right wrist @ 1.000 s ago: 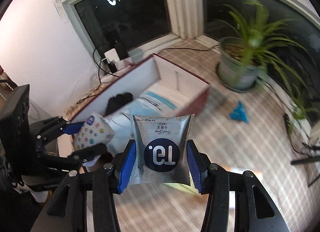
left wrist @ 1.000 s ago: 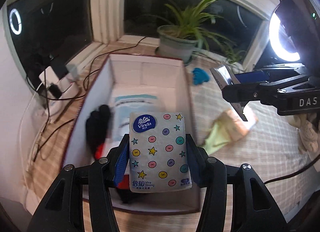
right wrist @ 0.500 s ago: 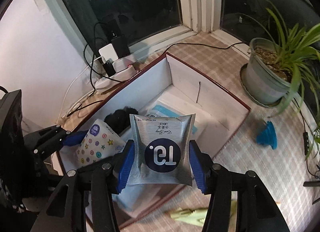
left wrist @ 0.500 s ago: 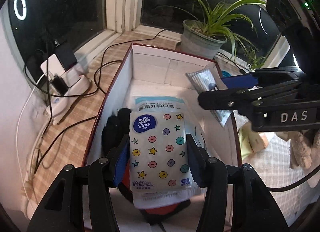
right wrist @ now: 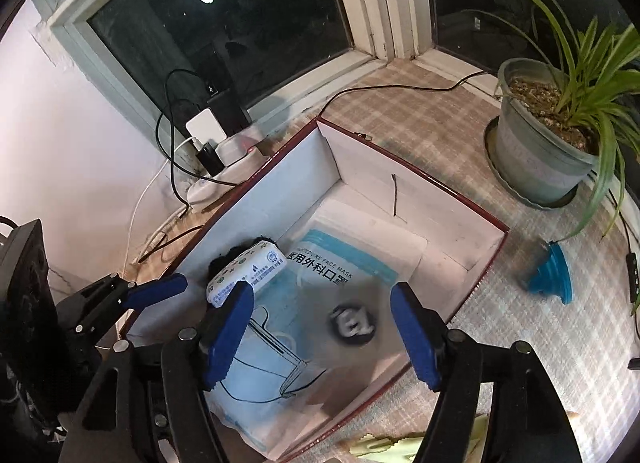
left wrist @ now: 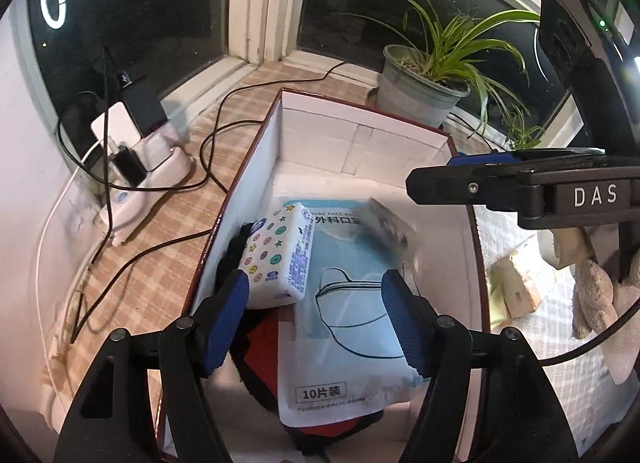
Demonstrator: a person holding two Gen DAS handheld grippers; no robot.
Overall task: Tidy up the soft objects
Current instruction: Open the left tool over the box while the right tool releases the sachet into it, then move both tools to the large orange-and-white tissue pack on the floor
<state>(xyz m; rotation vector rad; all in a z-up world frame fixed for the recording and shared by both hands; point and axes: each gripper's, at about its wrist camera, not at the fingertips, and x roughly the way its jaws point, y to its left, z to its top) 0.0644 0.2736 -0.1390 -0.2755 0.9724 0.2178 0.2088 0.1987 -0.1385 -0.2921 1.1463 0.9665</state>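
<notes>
Both grippers, left (left wrist: 316, 319) and right (right wrist: 324, 329), hang released over the box (right wrist: 404, 193) on a checked cloth (right wrist: 440, 123) by dark windows (right wrist: 224, 19).

White tissue pack (left wrist: 276, 255) dotted with coloured circles and stars. Pale blue face-mask packet (left wrist: 352, 303) with dark line drawing, black lettering. Box (left wrist: 256, 167): white inside, dark red rim. Beige-and-white checked cloth (right wrist: 432, 111). Grey pot (right wrist: 536, 159), green leaves. Blue finger pads (left wrist: 228, 319).
</notes>
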